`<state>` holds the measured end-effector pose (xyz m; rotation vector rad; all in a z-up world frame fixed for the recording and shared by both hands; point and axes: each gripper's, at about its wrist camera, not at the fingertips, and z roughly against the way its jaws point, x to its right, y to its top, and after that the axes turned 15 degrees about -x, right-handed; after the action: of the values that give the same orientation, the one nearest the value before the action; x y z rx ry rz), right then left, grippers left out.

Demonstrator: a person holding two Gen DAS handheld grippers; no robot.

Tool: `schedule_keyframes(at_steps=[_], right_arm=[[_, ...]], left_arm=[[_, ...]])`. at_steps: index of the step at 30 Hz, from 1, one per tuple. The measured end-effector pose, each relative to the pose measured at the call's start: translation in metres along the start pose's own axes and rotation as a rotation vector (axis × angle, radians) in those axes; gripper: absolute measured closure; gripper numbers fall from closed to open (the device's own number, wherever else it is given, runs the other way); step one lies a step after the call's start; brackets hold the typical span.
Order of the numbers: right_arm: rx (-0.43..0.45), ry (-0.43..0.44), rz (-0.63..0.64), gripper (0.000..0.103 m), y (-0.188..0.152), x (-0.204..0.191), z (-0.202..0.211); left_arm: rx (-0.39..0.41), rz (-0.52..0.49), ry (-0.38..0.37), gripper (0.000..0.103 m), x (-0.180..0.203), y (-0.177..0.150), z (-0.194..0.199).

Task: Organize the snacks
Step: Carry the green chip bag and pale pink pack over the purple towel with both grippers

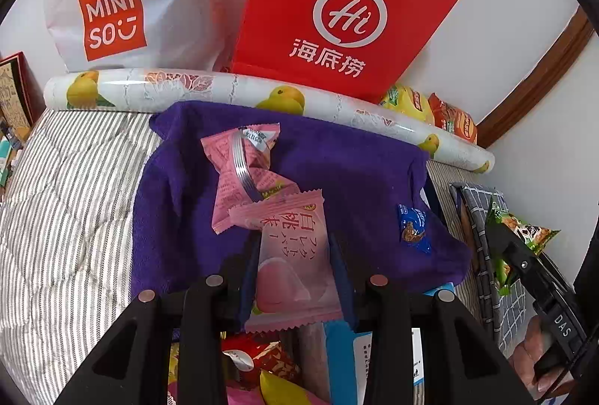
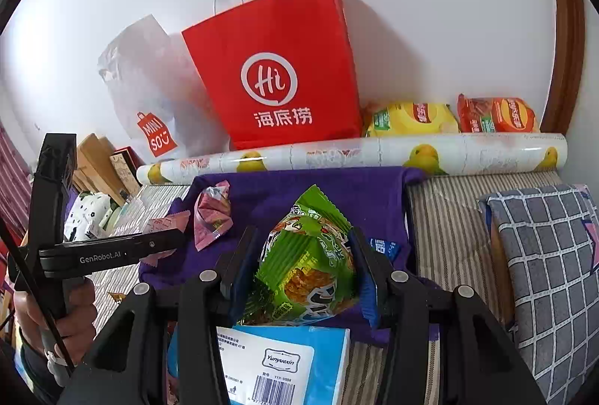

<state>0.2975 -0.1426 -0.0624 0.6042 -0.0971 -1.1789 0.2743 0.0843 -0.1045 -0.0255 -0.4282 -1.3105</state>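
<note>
My left gripper [image 1: 294,242] is shut on a pink peach snack packet [image 1: 292,277], which it holds over a purple cloth [image 1: 355,173]. A second, crumpled pink packet [image 1: 243,169] lies on that cloth, and a small blue packet [image 1: 413,227] lies near its right edge. In the right wrist view my right gripper [image 2: 303,236] is shut on a puffy green snack packet [image 2: 310,262], above the near part of the purple cloth [image 2: 374,203]. The left gripper [image 2: 176,242] shows at the left of that view, with a hand on its handle.
A red paper bag [image 2: 277,68] and a white Miniso bag [image 2: 149,98] lean on the wall behind a fruit-printed roll [image 2: 374,154]. Yellow [image 2: 411,118] and orange [image 2: 498,115] chip bags sit at the back right. A checked cushion [image 2: 543,255] lies right, a blue box [image 2: 284,364] below the grippers.
</note>
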Motion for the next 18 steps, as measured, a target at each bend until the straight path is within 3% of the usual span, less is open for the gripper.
schedule_keyframes(at_steps=[7,18], right_arm=[[-0.011,-0.02,-0.002,0.056,-0.002,-0.009,-0.009],[-0.011,-0.035,-0.052,0.056,0.008,-0.018,-0.043]], left_arm=[[0.003,0.001,-0.016,0.068,-0.014,-0.001,0.003],[-0.029,-0.077,-0.033,0.068,-0.029,0.014,-0.01]])
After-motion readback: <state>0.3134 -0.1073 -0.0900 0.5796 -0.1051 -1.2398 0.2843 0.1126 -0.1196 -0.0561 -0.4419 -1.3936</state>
